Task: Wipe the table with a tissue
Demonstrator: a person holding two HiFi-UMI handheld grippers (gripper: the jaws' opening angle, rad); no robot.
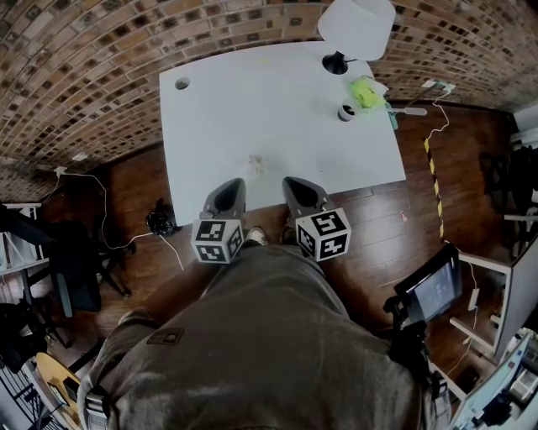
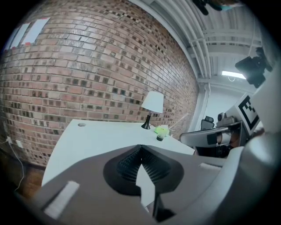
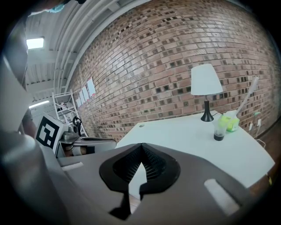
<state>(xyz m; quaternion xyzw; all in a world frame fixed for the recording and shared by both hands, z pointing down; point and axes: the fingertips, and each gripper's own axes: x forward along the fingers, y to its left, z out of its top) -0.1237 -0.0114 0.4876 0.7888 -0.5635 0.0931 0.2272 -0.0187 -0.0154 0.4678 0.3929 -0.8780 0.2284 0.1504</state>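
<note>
Jaws, left gripper (image 2: 140,149): sitting fully together, ribbed pads meeting at the tips, clamping nothing.
Jaws, right gripper (image 3: 141,147): likewise sitting together, gripping nothing.
Gripper position: hovering side by side at the near edge of the counter (image 1: 252,109), pointing across it towards the brick wall (image 1: 84,67).
Tissue (image 1: 255,164): lying on the counter as a small, pale, crumpled scrap, close to the near edge, just ahead of both grippers and between their lines, touching neither; not showing in either gripper view.
Other items: lamp (image 1: 356,25), green object (image 1: 365,91) and small cup (image 1: 346,112) standing at the far right corner, well apart from the tissue; cable hole (image 1: 181,84) sitting at the far left corner.
Counter surface: reading as smooth and pale.
Stage: fitting either a tissue waiting to be taken up or one laid down after wiping; not being settled by this moment.
Handling, judged: being very light, soft and limp; crushing without resistance; probably tearing if dragged hard, and sliding or bunching on the smooth top.
Hold point, judged: for any pick-up, taking the raised crumpled middle, not a flat edge; pinching high enough to leave a wad of paper below the tips for contact with the counter.
Risk, judged: nudging the scrap away with shut tips.
</note>
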